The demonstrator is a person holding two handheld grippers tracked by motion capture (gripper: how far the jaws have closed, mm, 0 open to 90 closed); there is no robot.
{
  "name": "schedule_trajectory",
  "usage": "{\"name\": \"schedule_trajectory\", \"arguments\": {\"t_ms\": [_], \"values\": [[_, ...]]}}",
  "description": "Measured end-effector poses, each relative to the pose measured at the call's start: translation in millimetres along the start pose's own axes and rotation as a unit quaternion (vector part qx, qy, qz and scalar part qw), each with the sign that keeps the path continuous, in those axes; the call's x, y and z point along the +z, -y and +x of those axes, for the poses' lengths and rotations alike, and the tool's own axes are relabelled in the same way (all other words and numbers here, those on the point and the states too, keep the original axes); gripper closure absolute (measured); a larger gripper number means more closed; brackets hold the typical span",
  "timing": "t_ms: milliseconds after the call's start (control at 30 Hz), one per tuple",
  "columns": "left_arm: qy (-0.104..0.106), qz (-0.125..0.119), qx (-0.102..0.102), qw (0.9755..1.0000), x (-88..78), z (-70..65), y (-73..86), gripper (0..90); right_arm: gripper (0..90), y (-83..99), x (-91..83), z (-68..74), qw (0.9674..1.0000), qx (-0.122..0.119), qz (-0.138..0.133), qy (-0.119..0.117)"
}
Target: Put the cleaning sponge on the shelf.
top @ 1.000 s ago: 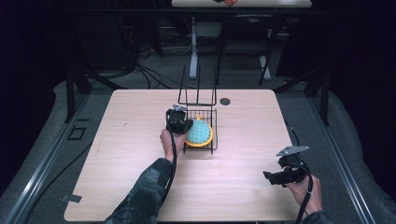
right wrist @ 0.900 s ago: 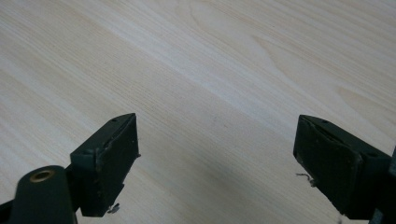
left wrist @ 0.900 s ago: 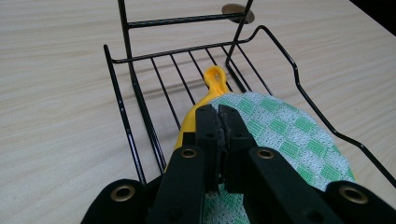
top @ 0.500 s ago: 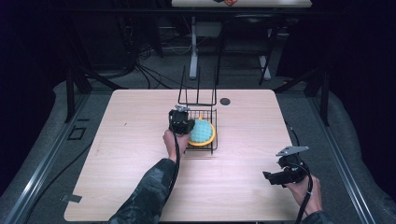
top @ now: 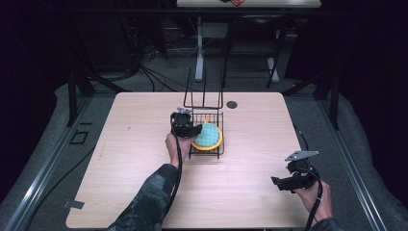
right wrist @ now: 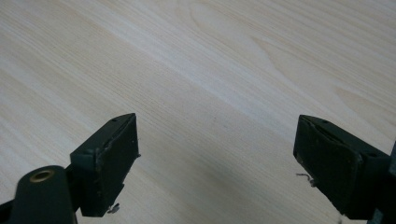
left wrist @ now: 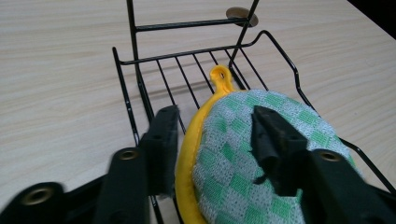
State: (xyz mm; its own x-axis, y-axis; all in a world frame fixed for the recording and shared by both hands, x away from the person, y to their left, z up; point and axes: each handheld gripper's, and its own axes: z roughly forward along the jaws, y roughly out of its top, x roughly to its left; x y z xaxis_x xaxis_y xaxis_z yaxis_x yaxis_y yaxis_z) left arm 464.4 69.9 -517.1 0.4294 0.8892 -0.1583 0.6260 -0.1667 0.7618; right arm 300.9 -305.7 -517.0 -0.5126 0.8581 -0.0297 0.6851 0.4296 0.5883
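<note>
Held at the left rim of the black wire basket (top: 208,137), our left gripper (top: 192,129) reaches over the round green-and-white checked potholder with a yellow border (top: 207,136), which lies inside that basket near the middle of the pale wooden table (top: 130,173). Our right gripper (top: 281,183) hangs over the table's near right corner, well apart from the basket, jaws spread and empty.

From the left gripper view, we see the jaws parted around the potholder's (left wrist: 243,154) yellow edge, one jaw outside it by the basket (left wrist: 140,100) wires, the other over the checked face; we cannot tell whether either touches. Its yellow loop (left wrist: 221,77) points away from us.

From the right gripper view, wide-open jaws frame bare wood (right wrist: 210,93).
</note>
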Motion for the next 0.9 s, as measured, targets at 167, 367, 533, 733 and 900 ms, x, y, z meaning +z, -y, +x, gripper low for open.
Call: {"name": "schedule_trajectory", "arguments": {"t_ms": [167,367,533,733,900], "values": [[0.003,-0.006,0.017,0.9998,-16.8,3.9,-2.3,26.1,13.7,-0.3,0.0,0.6,1.0000,-0.002,0.000,-0.001],[0.001,-0.008,0.029,0.9995,-37.4,8.7,-3.5,15.3,13.7,-0.5,-0.9,1.4,1.0000,0.001,-0.002,0.000],[-0.004,-0.012,0.035,0.9993,-59.5,15.6,0.3,9.9,13.7,-0.2,-1.1,0.8,1.0000,0.000,-0.002,0.001],[-0.003,-0.009,0.045,0.9990,-84.0,22.1,7.5,4.2,13.7,-0.5,-0.9,1.7,1.0000,0.000,-0.004,0.002],[-0.004,-0.002,0.062,0.9981,-106.4,26.7,14.6,2.0,13.7,-0.6,-1.2,2.3,1.0000,0.000,-0.001,0.002]]}}
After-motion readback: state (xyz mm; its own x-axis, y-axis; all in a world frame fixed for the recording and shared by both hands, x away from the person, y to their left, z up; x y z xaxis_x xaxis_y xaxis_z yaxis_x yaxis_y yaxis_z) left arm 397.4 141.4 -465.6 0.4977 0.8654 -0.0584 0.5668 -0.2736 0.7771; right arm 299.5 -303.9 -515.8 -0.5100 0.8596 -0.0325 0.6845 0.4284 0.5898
